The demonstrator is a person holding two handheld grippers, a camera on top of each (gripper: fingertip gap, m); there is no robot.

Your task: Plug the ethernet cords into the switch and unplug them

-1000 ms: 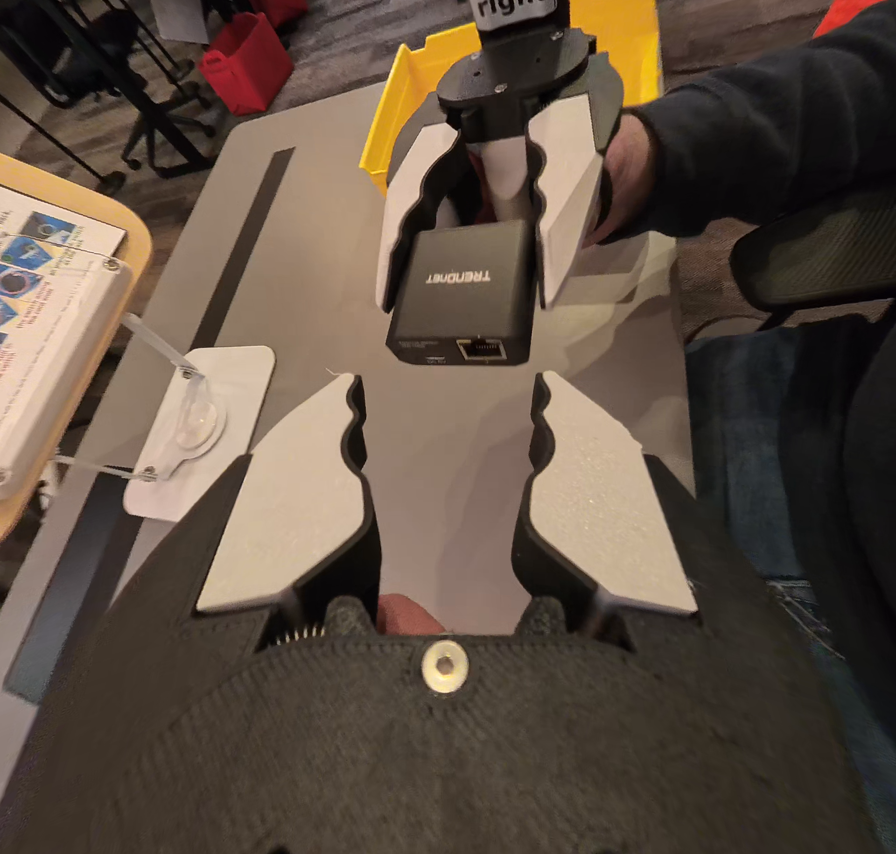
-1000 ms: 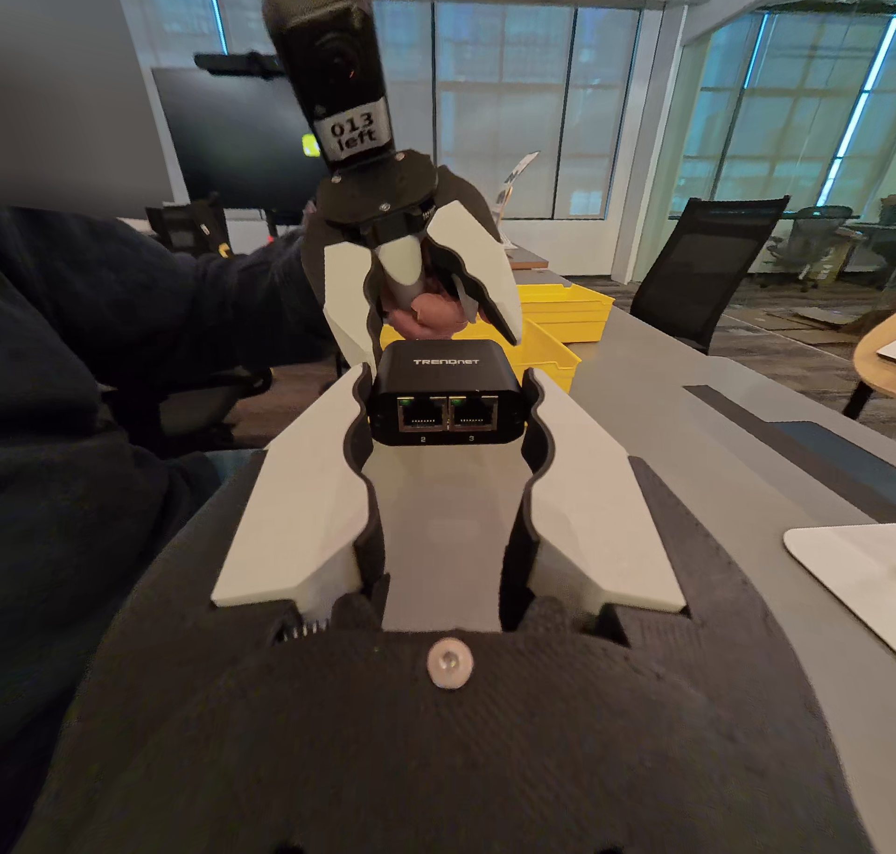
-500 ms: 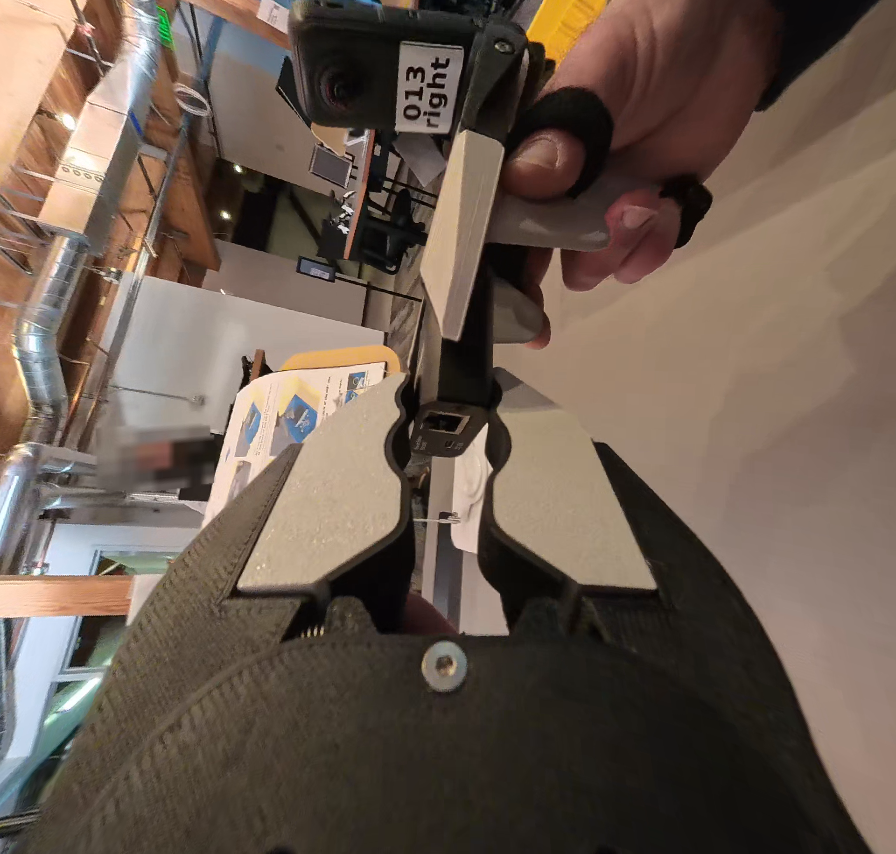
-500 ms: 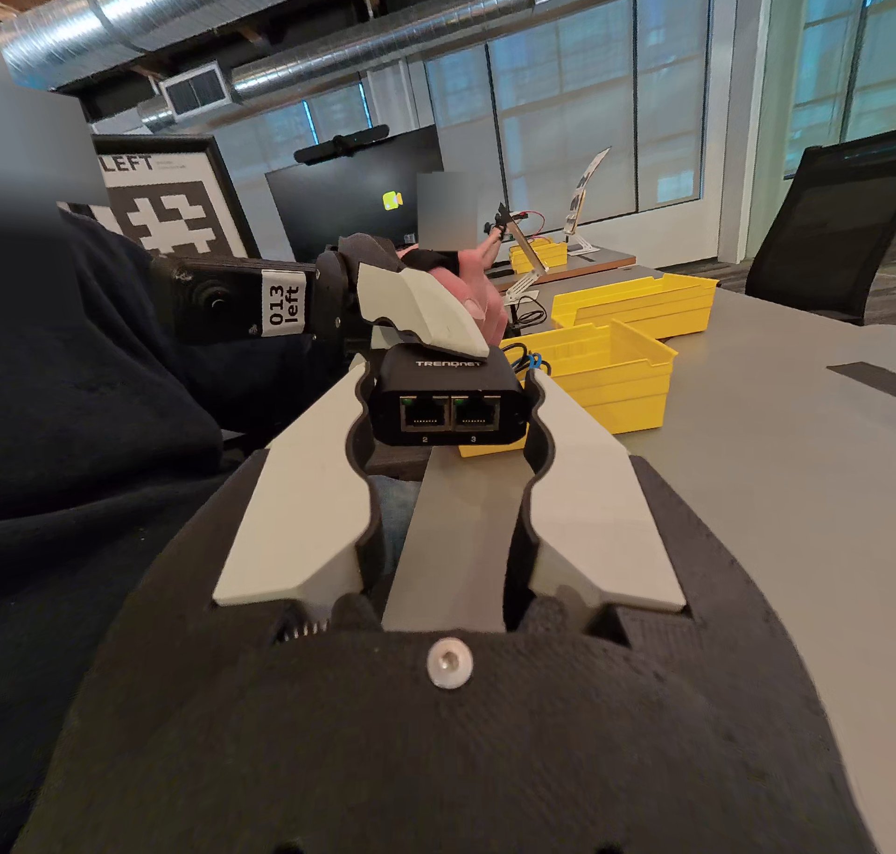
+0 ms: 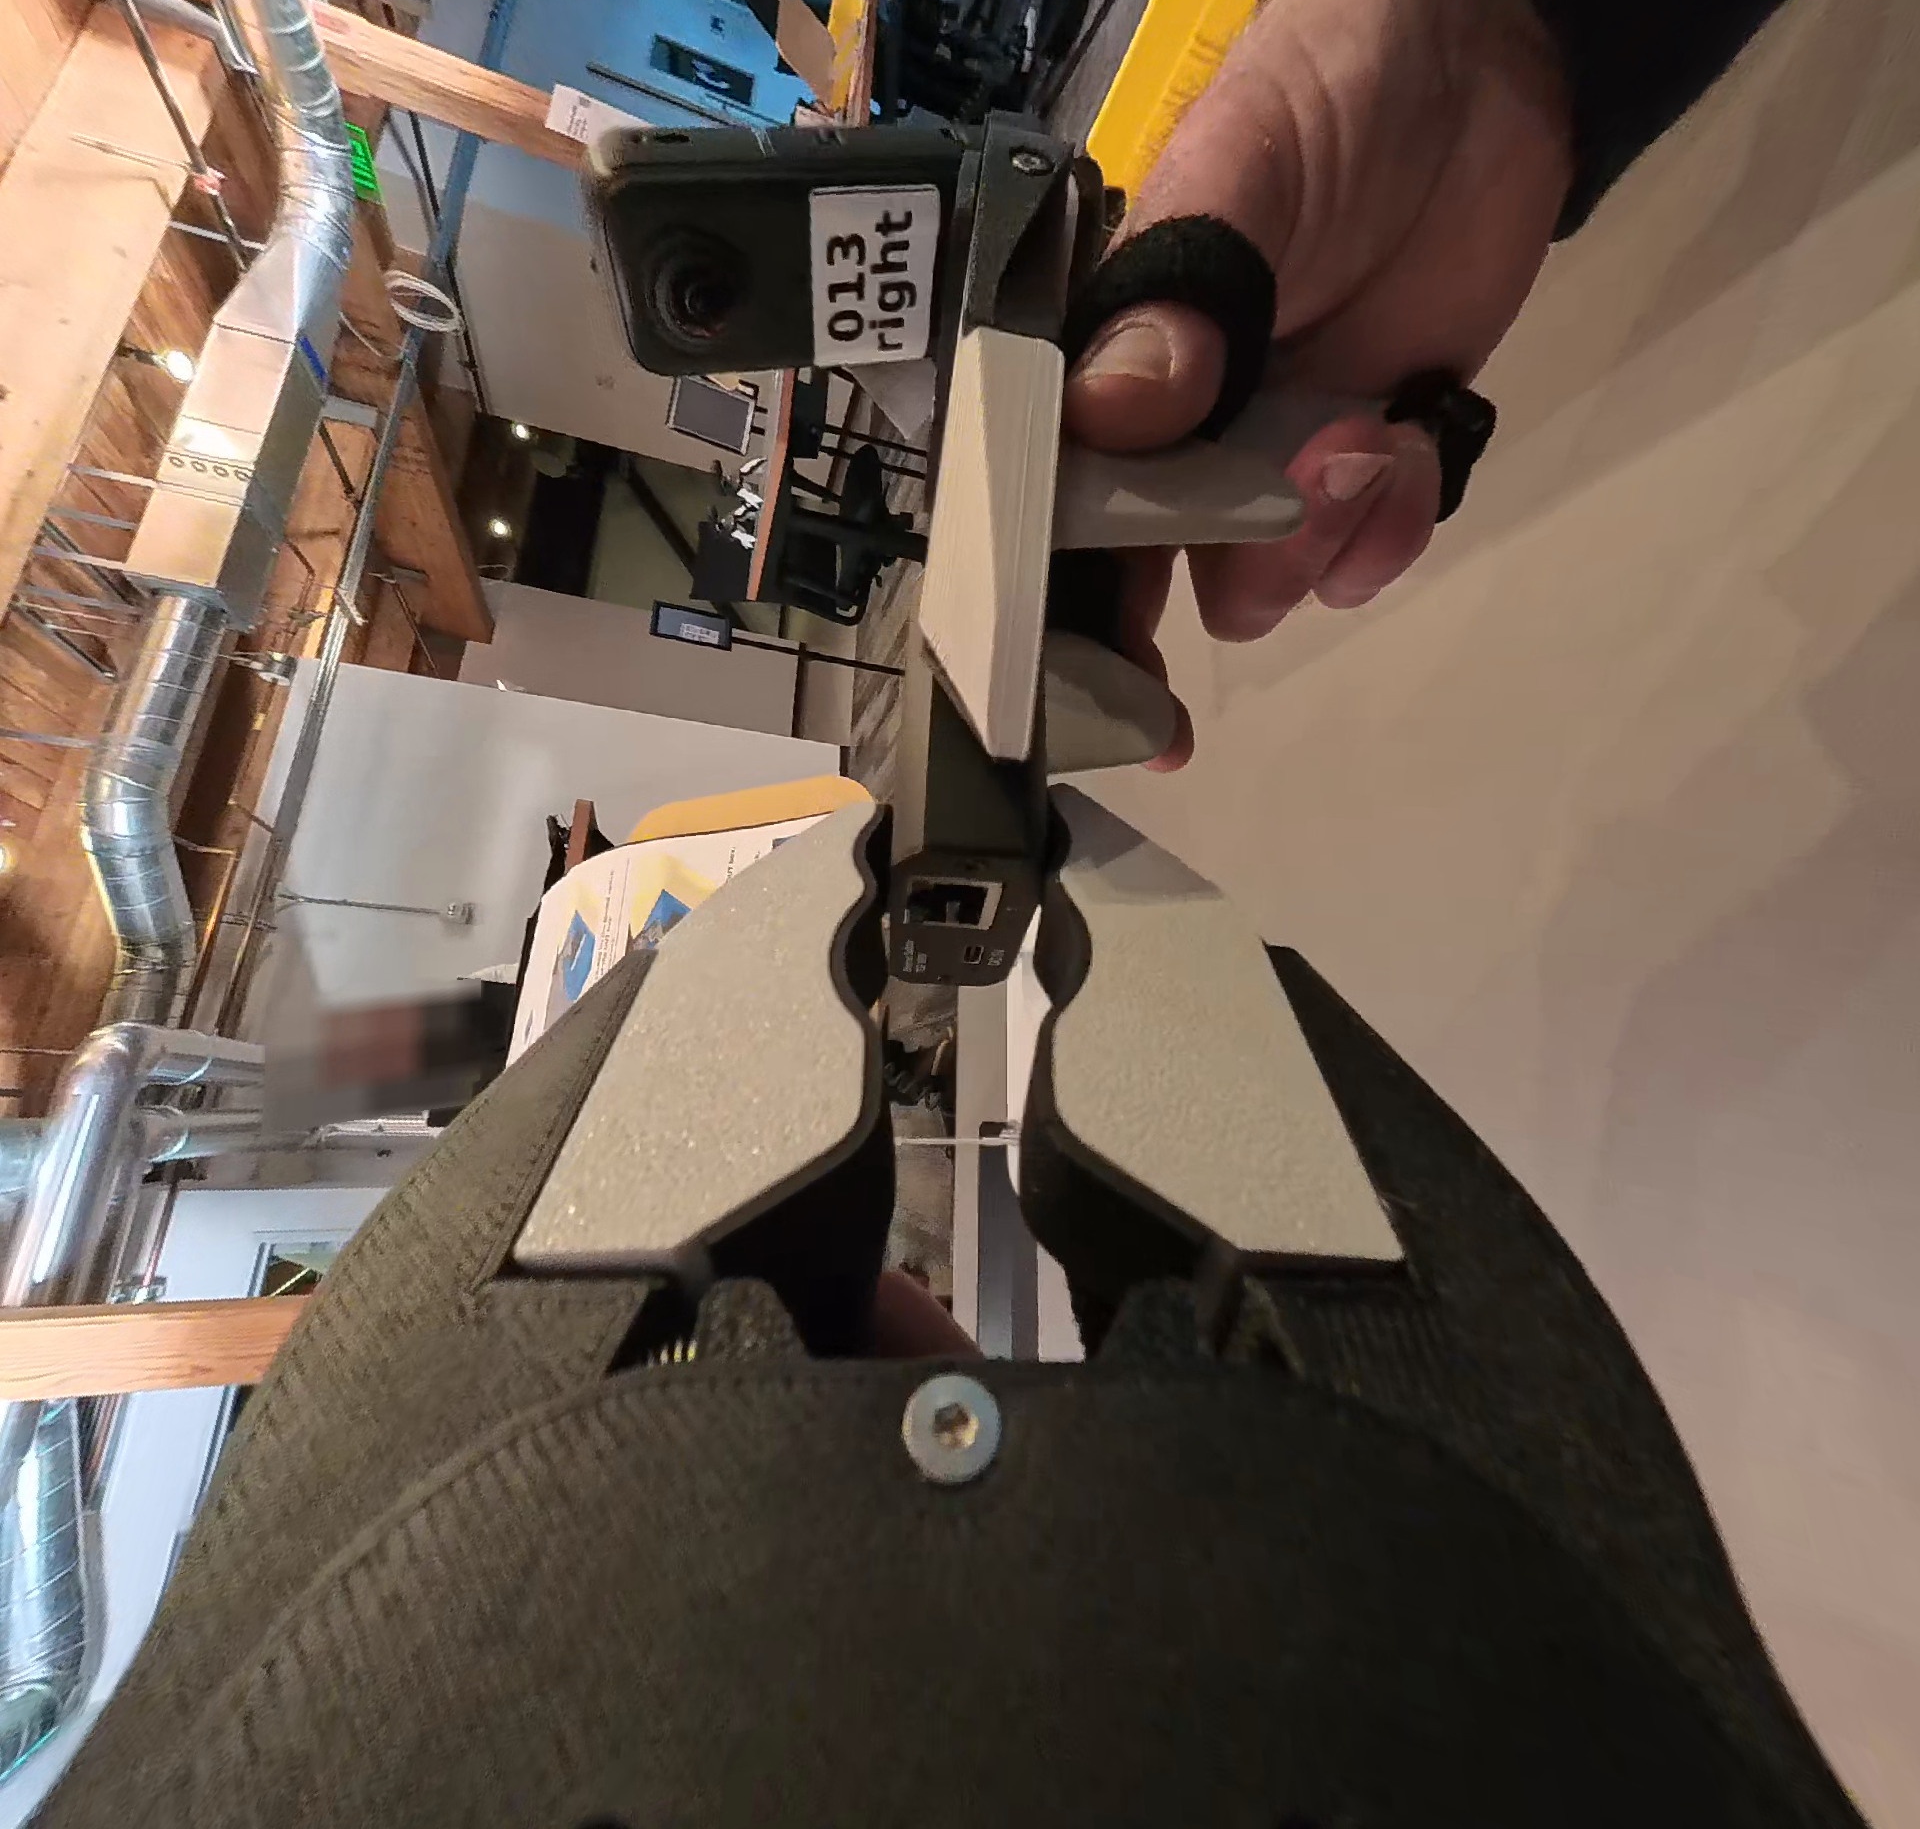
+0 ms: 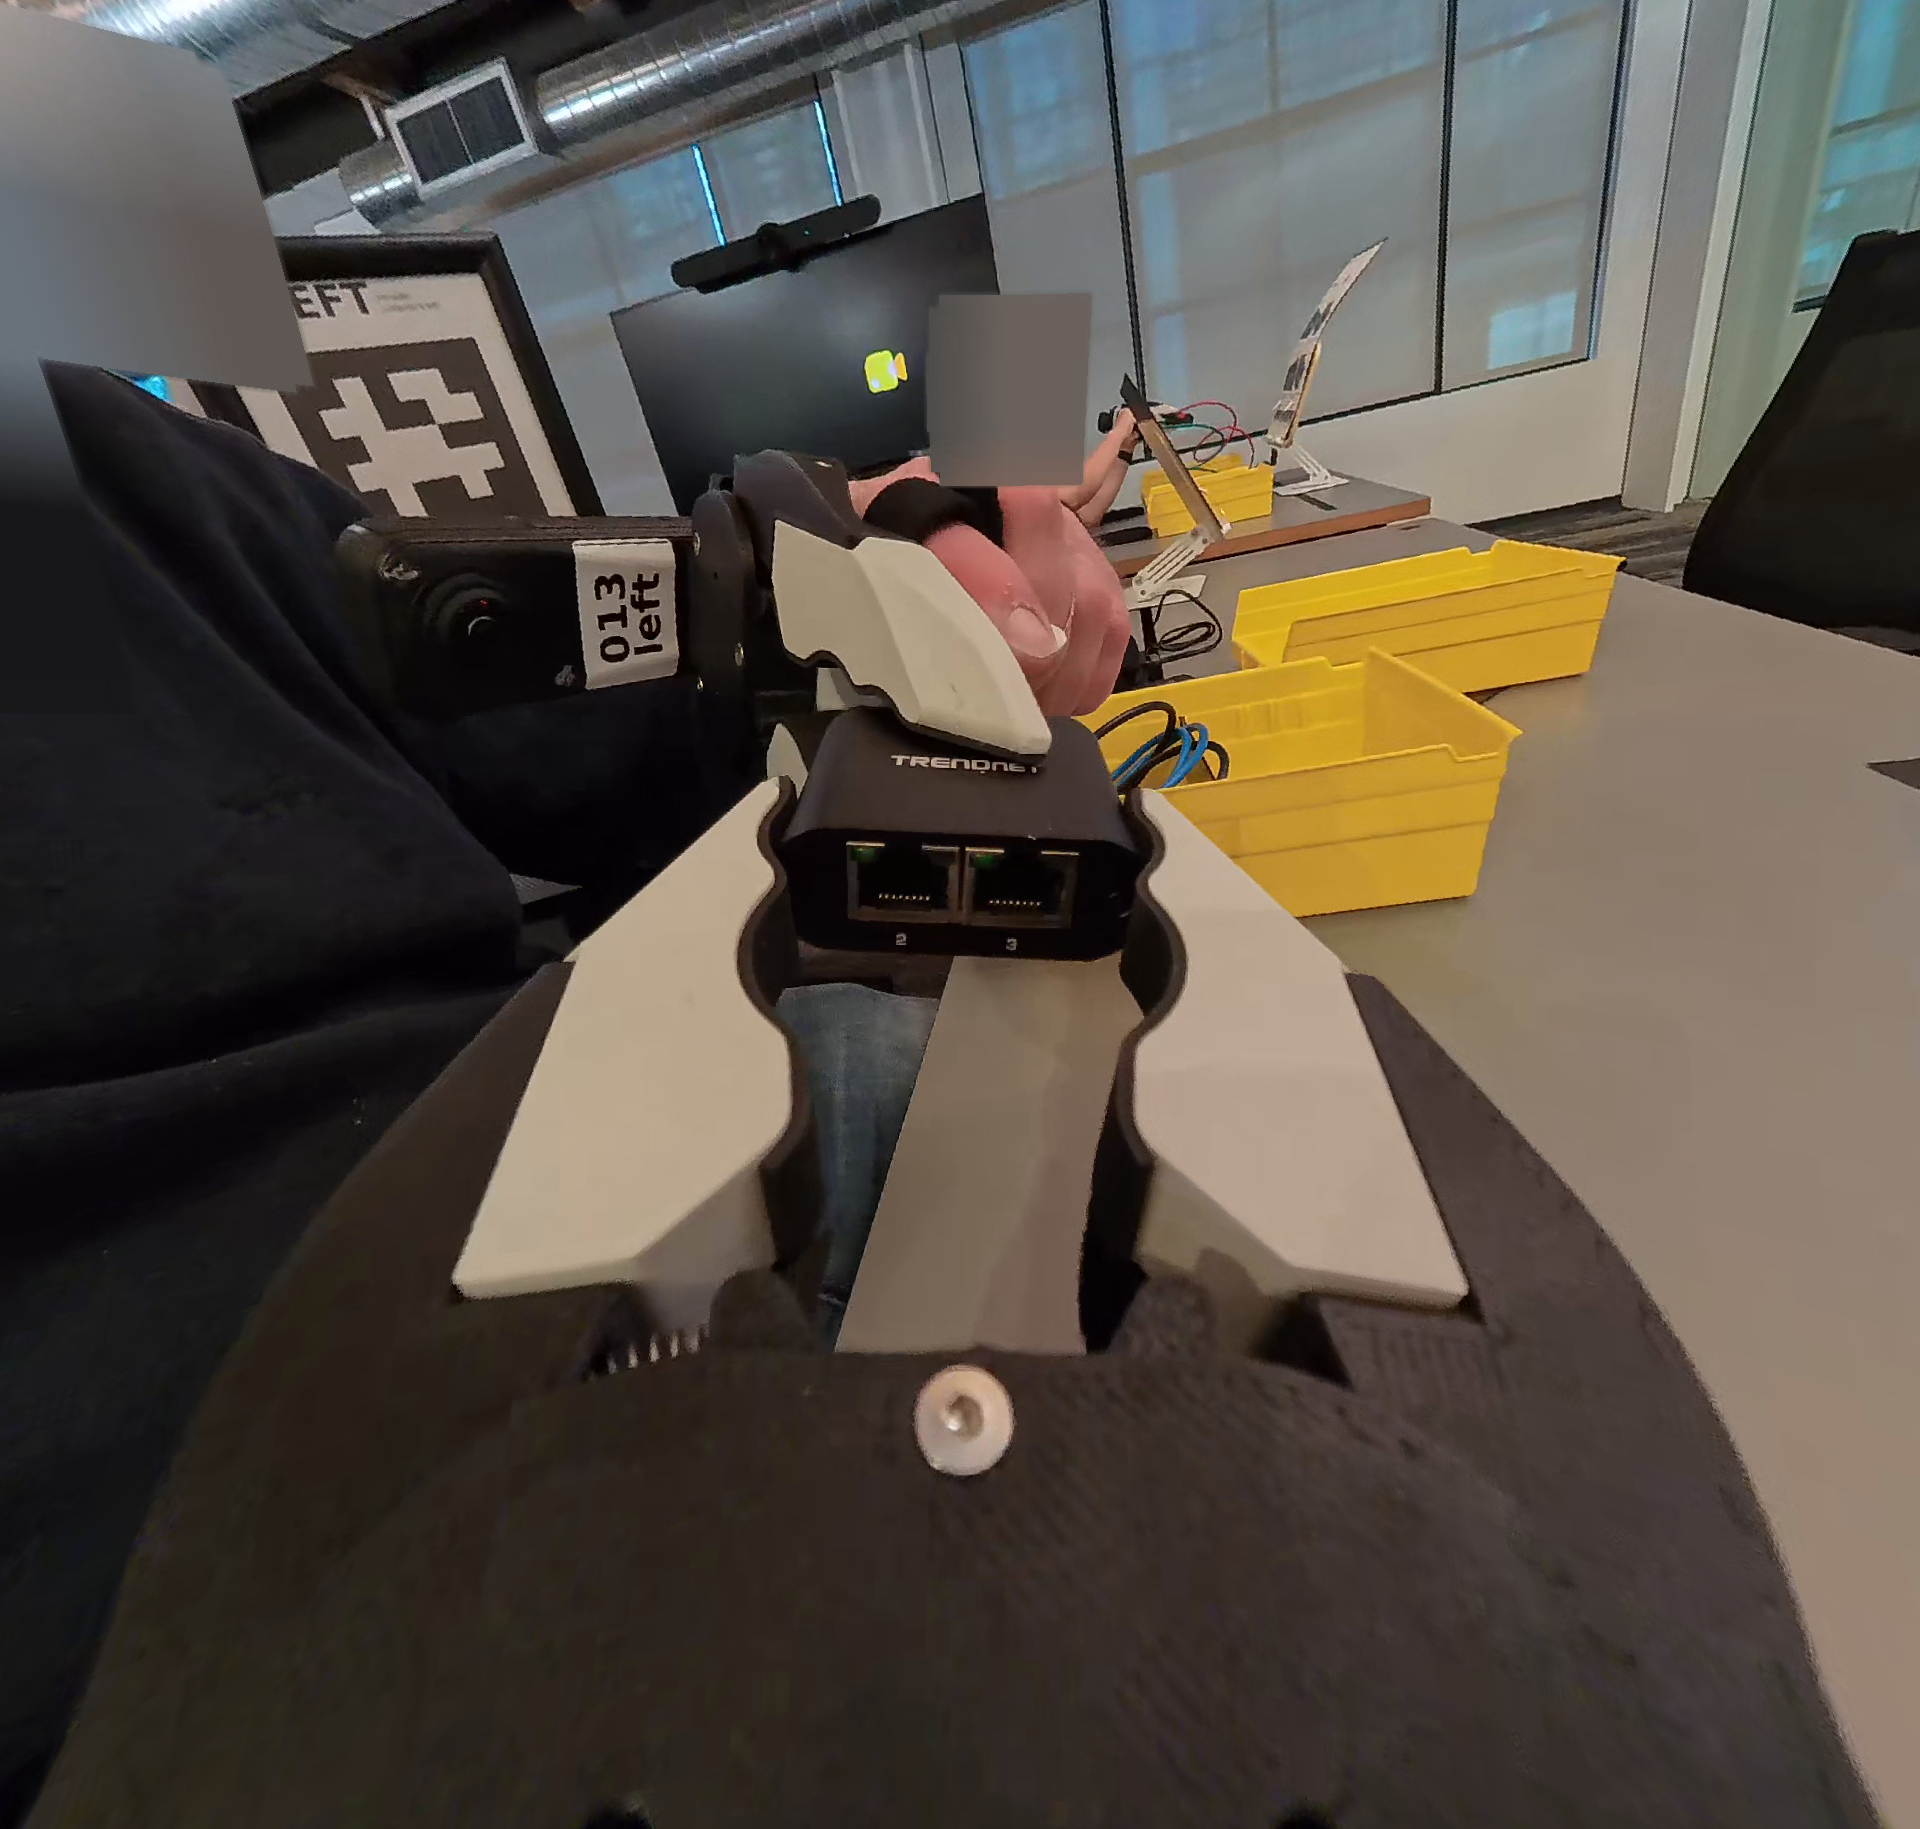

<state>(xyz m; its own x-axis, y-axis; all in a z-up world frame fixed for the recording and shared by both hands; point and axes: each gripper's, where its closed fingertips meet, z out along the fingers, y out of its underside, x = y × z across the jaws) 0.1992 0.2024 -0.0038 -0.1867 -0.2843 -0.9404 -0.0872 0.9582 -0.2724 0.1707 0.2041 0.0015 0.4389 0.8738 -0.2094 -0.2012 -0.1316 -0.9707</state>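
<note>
Both tongs pinch the switch held above the grey table: our right gripper clamps its sides at the two-port end, our left gripper clamps its flat faces at the single-port end. Beyond our right tips, yellow bins hold cords.

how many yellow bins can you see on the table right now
3 yellow bins: one nearest the switch, holding blue and black cords; a second behind it on the same table; a third on the far desk. More may be hidden.
</note>
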